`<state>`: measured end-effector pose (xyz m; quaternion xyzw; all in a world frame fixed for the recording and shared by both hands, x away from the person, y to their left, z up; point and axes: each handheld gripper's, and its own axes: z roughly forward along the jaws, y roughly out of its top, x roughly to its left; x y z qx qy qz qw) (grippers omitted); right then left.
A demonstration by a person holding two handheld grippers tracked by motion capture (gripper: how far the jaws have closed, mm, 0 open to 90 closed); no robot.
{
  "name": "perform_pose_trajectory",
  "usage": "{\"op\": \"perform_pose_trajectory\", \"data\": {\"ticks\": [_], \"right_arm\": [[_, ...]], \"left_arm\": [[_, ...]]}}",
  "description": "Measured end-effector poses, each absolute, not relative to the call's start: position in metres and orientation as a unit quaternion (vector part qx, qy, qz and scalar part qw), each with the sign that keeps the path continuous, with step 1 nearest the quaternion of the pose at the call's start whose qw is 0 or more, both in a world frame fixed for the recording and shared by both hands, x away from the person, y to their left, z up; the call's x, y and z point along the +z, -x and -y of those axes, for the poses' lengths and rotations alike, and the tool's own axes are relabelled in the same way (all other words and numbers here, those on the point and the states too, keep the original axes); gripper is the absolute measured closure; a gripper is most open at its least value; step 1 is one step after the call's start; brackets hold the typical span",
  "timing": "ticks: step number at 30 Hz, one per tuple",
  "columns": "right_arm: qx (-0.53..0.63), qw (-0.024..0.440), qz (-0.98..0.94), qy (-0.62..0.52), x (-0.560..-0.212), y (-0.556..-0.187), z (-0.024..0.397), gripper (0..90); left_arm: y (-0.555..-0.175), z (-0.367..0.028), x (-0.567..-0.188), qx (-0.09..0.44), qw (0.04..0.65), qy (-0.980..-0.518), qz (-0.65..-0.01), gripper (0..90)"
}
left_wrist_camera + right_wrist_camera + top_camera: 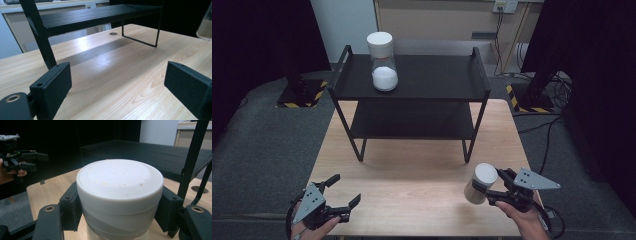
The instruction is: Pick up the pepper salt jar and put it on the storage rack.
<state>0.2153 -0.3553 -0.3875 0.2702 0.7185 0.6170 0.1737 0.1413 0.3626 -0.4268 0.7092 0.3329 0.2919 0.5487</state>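
High view: my right gripper (490, 192) sits at five o'clock, clamped on a white-capped clear glass jar (480, 183) tilted above the pale wooden table (412, 185).
Left gripper (343, 190): seven o'clock, jaws spread wide, holding nothing.

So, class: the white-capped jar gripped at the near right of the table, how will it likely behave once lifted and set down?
The jar, held at its cap in the right gripper, looks tall and narrow, so it could tip if set down crooked. Its round body would probably roll if it fell over. The smooth cap may be slippery, though the gripper pads clamp both sides.
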Motion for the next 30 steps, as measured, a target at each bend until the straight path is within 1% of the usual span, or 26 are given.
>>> {"op": "perform_pose_trajectory", "data": {"ticks": [11, 30], "right_arm": [[0.618, 0.174, -0.723, -0.256, -0.355, -0.230, 0.352, 34.6], [0.619, 0.173, -0.727, -0.243, -0.316, -0.248, 0.342, 34.6]], "left_arm": [[-0.141, -0.363, -0.426, 0.290, 0.548, -0.712, -0.330, 6.1], [-0.143, -0.363, -0.424, 0.289, 0.540, -0.722, -0.321, 6.1]]}}
